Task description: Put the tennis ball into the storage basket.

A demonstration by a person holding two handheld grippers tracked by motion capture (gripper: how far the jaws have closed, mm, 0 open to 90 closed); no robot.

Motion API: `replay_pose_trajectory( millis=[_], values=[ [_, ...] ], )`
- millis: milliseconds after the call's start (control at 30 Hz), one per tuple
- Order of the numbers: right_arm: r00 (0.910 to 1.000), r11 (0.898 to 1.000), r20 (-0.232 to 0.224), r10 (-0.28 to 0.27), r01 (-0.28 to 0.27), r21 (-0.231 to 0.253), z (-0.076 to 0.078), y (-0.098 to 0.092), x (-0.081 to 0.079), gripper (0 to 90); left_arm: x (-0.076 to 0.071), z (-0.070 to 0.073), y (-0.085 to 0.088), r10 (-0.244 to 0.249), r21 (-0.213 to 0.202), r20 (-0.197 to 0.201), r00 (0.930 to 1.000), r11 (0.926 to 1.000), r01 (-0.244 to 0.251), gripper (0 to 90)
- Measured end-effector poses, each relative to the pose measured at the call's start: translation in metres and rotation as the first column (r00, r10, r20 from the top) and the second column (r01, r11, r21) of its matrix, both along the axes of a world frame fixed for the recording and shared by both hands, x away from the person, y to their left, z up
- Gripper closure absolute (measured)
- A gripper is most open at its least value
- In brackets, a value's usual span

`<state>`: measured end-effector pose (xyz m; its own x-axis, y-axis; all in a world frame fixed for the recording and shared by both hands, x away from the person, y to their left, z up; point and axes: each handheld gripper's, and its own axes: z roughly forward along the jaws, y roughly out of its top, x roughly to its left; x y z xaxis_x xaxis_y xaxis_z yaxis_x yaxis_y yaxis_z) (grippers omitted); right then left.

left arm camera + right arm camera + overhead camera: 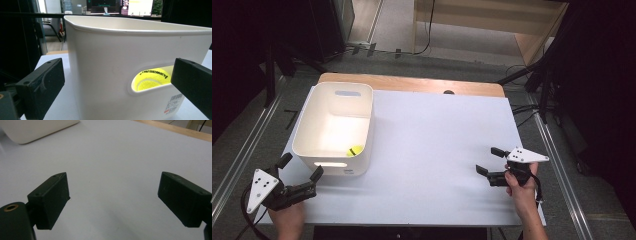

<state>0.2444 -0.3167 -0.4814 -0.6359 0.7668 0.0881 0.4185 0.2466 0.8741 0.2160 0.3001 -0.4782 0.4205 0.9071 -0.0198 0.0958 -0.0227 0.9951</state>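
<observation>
Left gripper [301, 166] jaws apart | bin [307, 131] upright | ball [354, 150] inside

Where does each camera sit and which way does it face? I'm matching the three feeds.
High view: above the near table edge, looking forward and down on the white-topped table; both hands show, with left gripper and right gripper.
Left gripper view: rides the left gripper, facing the white plastic bin; black jaws open.
Right gripper view: on the right gripper, facing bare tabletop; jaws open.
Shared: the yellow tennis ball appears through the bin's handle slot.
</observation>
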Motion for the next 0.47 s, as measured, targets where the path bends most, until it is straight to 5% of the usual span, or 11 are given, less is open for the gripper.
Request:
replay_pose_trajectory(
  millis=[233, 467],
  values=[
    [0.9994, 1.000, 0.021, -0.027, 0.027, 0.010, -0.013, -0.011, -0.010, 9.1, 0.000, 0.000, 0.005, -0.003, -0.043, 0.004, 1.0000, 0.9991, 0.003, 0.0],
    [0.9991, 0.999, 0.022, -0.036, 0.036, 0.022, -0.019, -0.014, -0.011, 9.1, 0.001, 0.001, 0.004, -0.005, -0.028, -0.003, 1.0000, 0.9996, 0.005, 0.0]
  ],
)
